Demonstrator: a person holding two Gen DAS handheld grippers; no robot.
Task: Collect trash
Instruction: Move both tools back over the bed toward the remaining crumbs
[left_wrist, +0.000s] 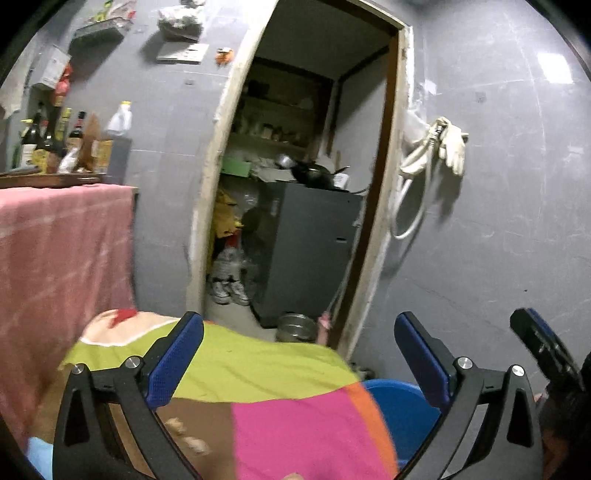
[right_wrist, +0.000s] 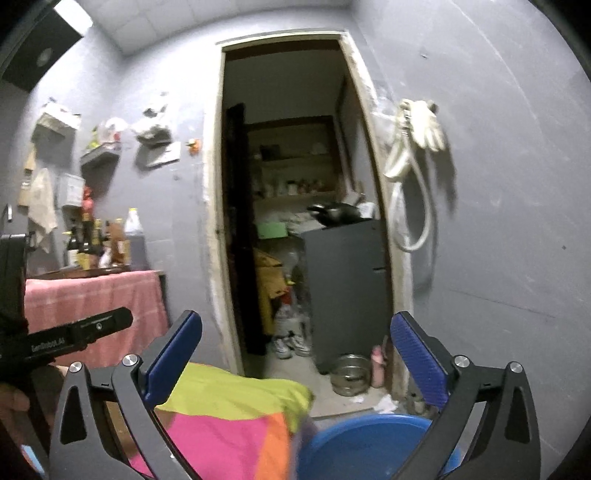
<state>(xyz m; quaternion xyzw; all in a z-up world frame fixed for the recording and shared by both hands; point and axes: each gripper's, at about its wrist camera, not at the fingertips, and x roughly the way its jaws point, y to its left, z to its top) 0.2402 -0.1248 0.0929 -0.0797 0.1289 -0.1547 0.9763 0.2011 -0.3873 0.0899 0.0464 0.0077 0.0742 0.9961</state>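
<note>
Both claws, left (left_wrist: 299, 354) and right (right_wrist: 296, 354), gape wide and empty above a bright patchwork cloth (left_wrist: 280, 398), facing a doorway (right_wrist: 295, 184). A blue tub (right_wrist: 369, 439) sits just below. No trash is clearly identifiable; collection seems unfinished.

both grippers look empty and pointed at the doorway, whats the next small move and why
Probably tilt both down toward the colourful cloth. The left gripper and right gripper are open and empty, aimed at the wall. Small pale bits, possibly trash, lie low beside the blue basin.
</note>
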